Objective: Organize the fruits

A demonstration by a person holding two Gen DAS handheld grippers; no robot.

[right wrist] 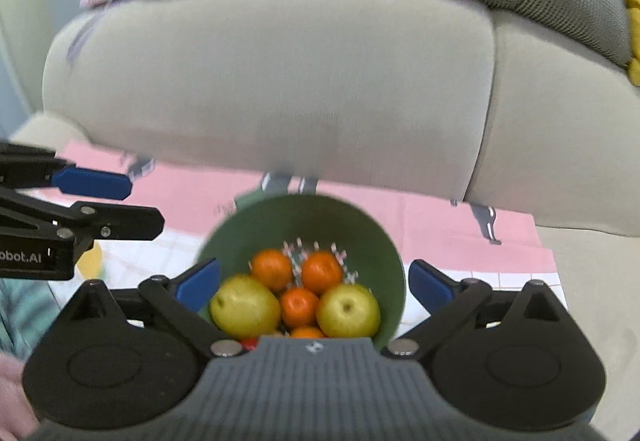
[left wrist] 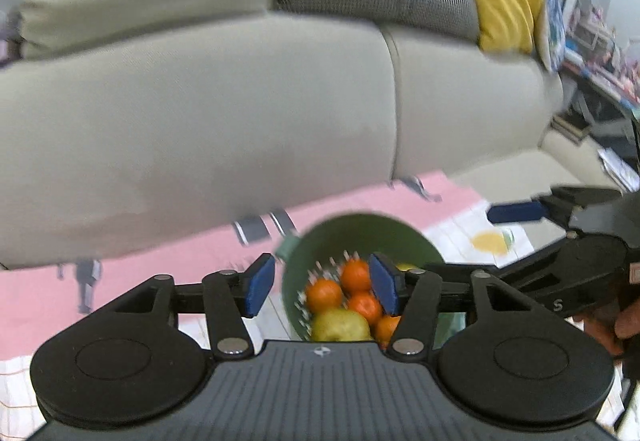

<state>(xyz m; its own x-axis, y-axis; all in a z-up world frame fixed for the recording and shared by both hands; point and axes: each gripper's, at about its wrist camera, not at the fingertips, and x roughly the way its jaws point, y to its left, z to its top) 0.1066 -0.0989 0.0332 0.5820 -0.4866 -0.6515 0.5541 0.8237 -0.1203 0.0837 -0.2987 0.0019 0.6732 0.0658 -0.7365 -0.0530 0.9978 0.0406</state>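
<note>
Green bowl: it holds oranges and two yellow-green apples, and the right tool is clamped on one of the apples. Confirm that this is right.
Not quite. The green bowl does hold oranges and two yellow-green apples, but the right tool is clamped on nothing. The right wrist view shows its blue pads spread wide either side of the bowl, clear of the fruit.

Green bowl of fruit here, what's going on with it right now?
A person holds two grippers above the green bowl, which sits on a patterned cloth before a sofa. It contains oranges and two yellow-green fruits. The left gripper and right gripper both stand open and empty, so the fruit looks already gathered.
</note>
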